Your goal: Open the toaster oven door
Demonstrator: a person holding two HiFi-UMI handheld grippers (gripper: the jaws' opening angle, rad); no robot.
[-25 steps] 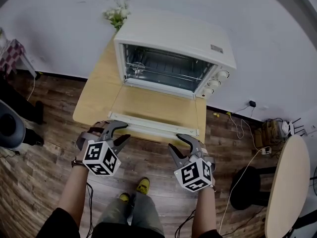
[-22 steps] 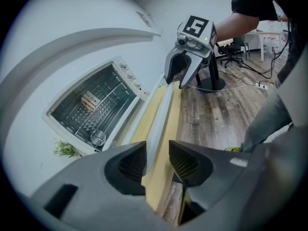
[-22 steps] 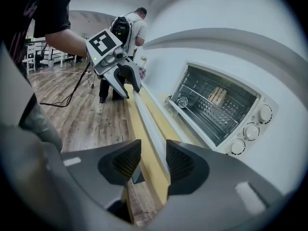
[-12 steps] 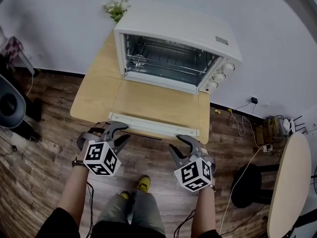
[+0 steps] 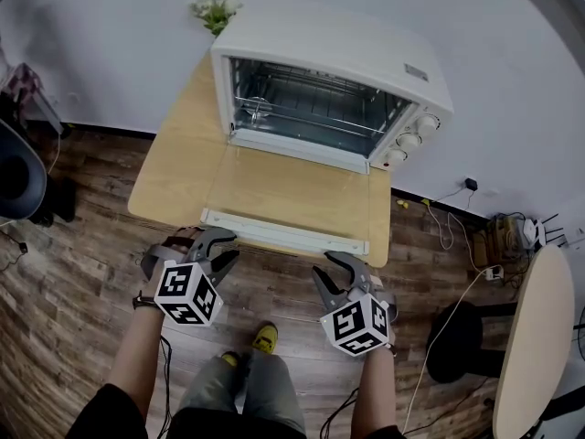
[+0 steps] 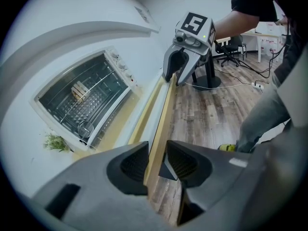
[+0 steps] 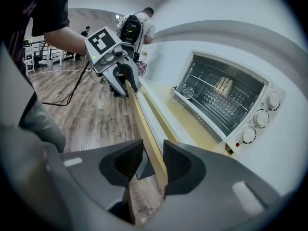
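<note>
Having just narrowed, left tongs and right tongs gape empty; rising could bump the open door.

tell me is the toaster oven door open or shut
Open. The door lies flat over the table, and the toaster oven shows its wire rack inside.

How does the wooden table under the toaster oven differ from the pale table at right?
The wooden table is rectangular, against the wall; the pale table has a rounded top and is cut by the picture's edge. The wooden table carries the toaster oven, door folded down; the pale table's visible top is bare. Both have light tops.
</note>
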